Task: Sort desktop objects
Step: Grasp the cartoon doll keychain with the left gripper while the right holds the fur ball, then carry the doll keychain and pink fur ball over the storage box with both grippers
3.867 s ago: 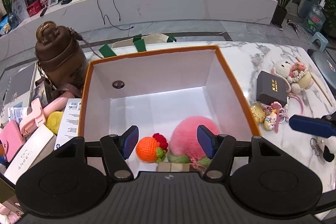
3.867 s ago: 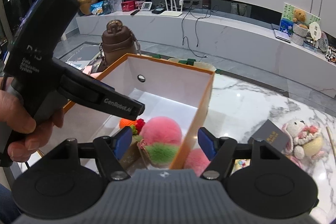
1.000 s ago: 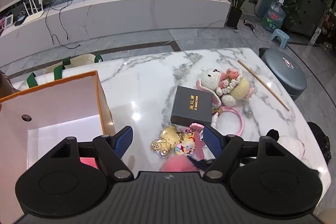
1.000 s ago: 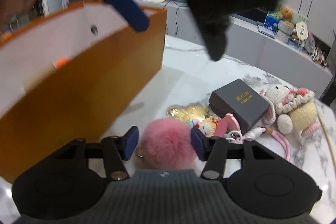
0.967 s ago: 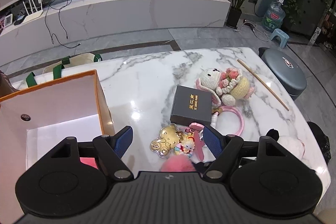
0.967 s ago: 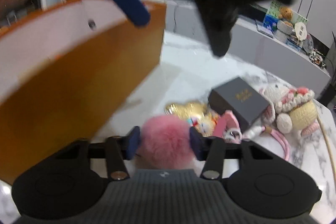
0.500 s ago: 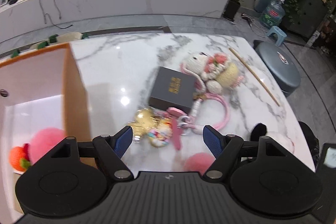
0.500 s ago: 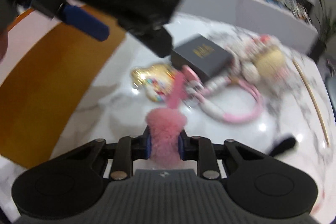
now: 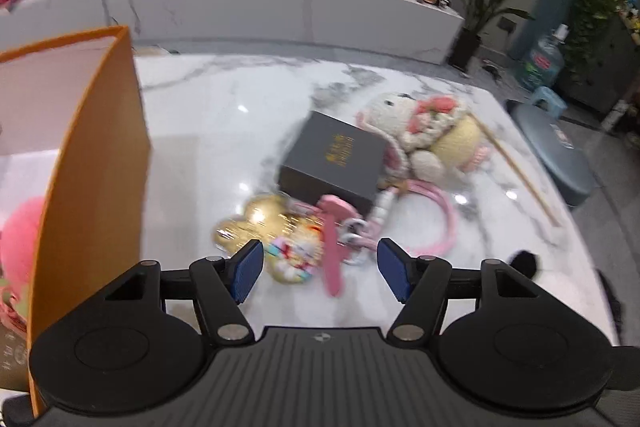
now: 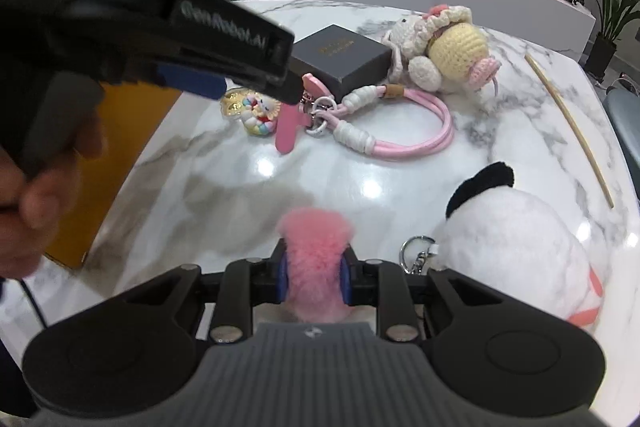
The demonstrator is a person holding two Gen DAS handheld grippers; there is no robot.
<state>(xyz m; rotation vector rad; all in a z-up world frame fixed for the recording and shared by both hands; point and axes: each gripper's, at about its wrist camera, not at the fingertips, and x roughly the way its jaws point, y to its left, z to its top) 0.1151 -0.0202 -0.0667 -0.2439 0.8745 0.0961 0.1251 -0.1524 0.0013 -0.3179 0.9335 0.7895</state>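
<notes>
Two grippers are working over the marble bench (image 10: 400, 155): the right gripper (image 10: 314, 277) is pinching a pink pompom (image 10: 316, 263) between its jaws, squeezing the fluff into a tall, narrow column whose long axis is running away from the camera, its free end pointing toward the middle of the bench. Just beside it on the right, a white plush with a black ear (image 10: 516, 247) is lying near the bench's near right corner, a metal key ring (image 10: 418, 253) showing at its edge. The left gripper (image 9: 320, 269) is hovering with its jaws spread wide and empty above a pink strap (image 9: 332, 247) and a gold charm (image 9: 256, 221). Behind those, a dark gift box (image 9: 336, 161) is sitting against a crocheted bunny (image 9: 424, 135), with a pink cord loop (image 10: 404, 131) lying in front. An orange box (image 9: 92, 163) is standing at the bench's left edge.
</notes>
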